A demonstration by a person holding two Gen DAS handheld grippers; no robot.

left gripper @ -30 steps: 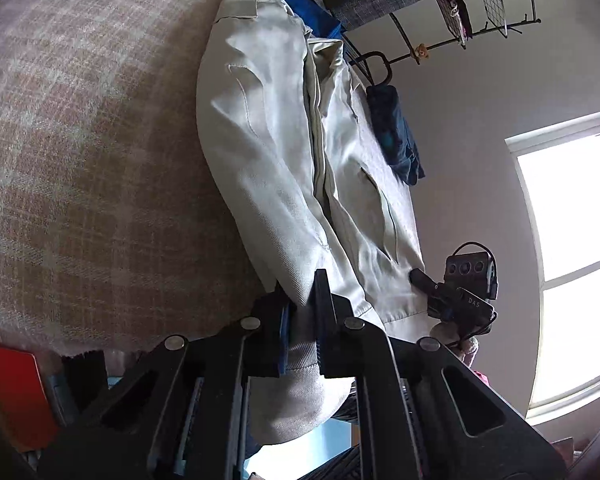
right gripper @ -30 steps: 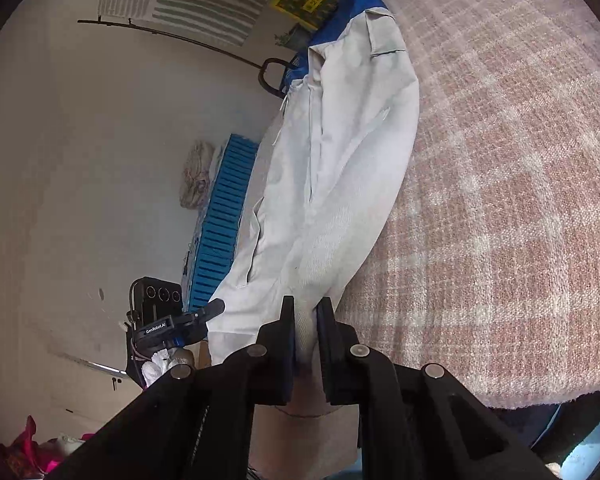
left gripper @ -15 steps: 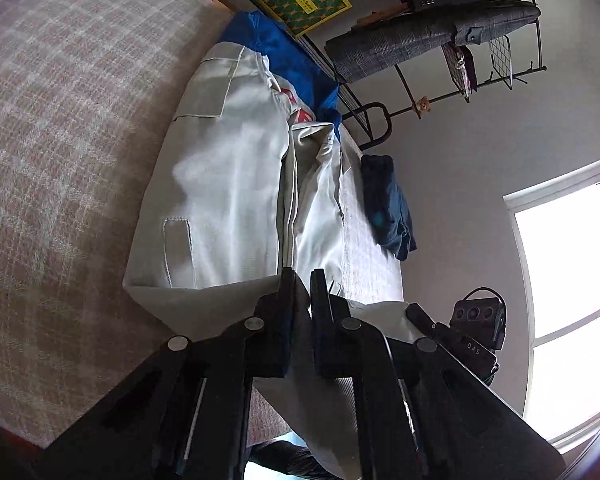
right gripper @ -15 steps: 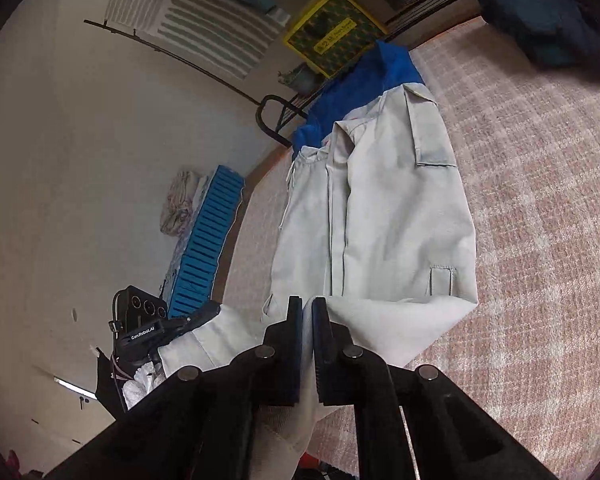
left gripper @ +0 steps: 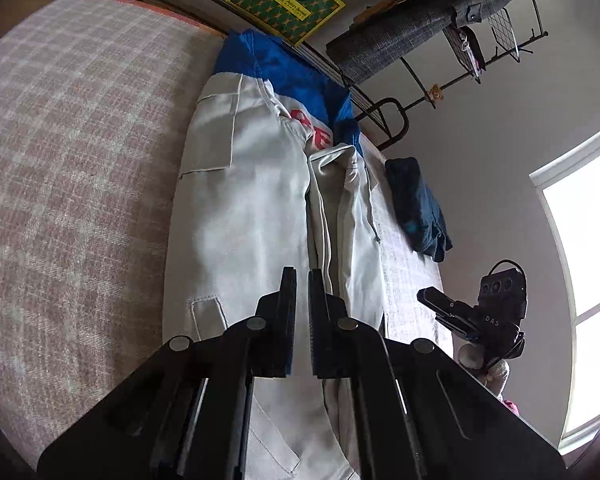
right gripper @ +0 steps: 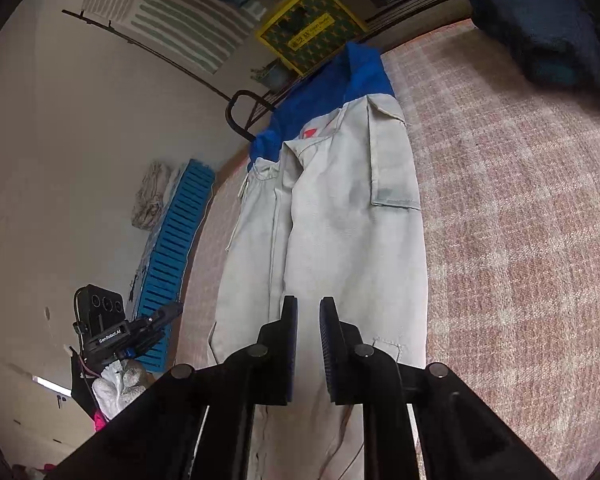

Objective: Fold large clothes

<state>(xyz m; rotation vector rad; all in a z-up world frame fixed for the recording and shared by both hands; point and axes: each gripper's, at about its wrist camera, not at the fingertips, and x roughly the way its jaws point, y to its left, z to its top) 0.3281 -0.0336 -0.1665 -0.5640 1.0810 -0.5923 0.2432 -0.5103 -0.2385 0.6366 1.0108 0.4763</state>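
My left gripper (left gripper: 302, 280) is closed, though I cannot tell whether cloth is pinched in it. My right gripper (right gripper: 308, 308) is opening, nothing visibly between its jaws, letting the fold settle. Both hover over the near end of the pale grey garment (left gripper: 252, 208), doubled lengthwise along the bed (left gripper: 72, 168) toward its far edge, blue collar end farthest away.

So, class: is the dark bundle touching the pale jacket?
Apart. Right wrist view shows checked bedcover between the dark bundle and the pale jacket.
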